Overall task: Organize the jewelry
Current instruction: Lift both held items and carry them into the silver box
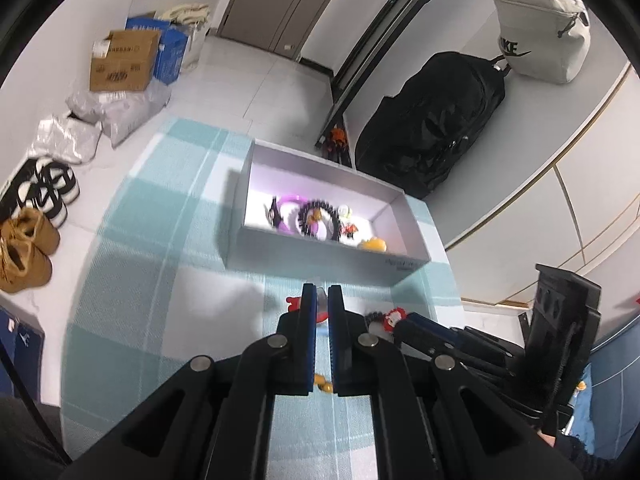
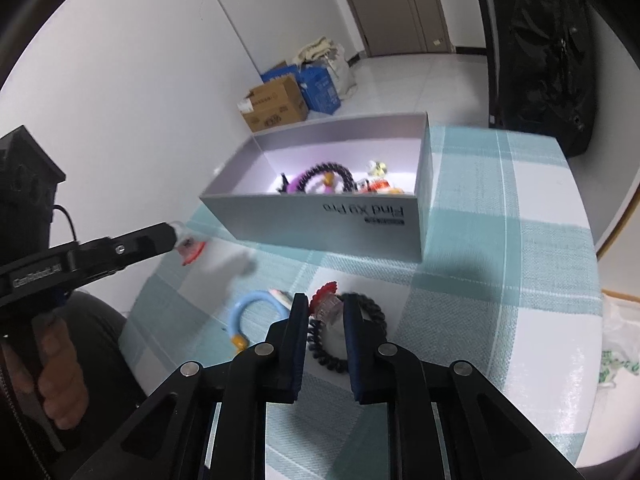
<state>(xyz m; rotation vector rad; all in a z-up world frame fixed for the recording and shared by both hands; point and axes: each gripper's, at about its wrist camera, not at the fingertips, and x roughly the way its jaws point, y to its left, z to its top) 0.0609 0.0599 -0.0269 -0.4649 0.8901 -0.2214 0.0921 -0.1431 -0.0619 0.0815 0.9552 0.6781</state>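
Observation:
An open grey box (image 1: 320, 254) (image 2: 320, 220) on the checked cloth holds several hair ties and trinkets, among them a black spiral tie (image 1: 316, 216) (image 2: 332, 170). My left gripper (image 1: 322, 294) (image 2: 176, 236) hangs in front of the box, shut on a small red and clear trinket (image 2: 189, 247). My right gripper (image 2: 326, 300) (image 1: 400, 322) is low over the cloth, its pads pressed on a red and clear charm (image 2: 327, 309) fixed to a black spiral hair tie (image 2: 368, 312). A light blue ring with an orange bead (image 2: 246, 314) lies left of it.
The table carries a teal and white checked cloth (image 2: 500, 240). Beyond its edge on the floor are cardboard boxes (image 1: 124, 64), shoes (image 1: 28, 248) and a black backpack (image 1: 436, 120). A plastic bag (image 2: 616, 352) lies off the table's right side. A hand (image 2: 60, 376) holds the left gripper.

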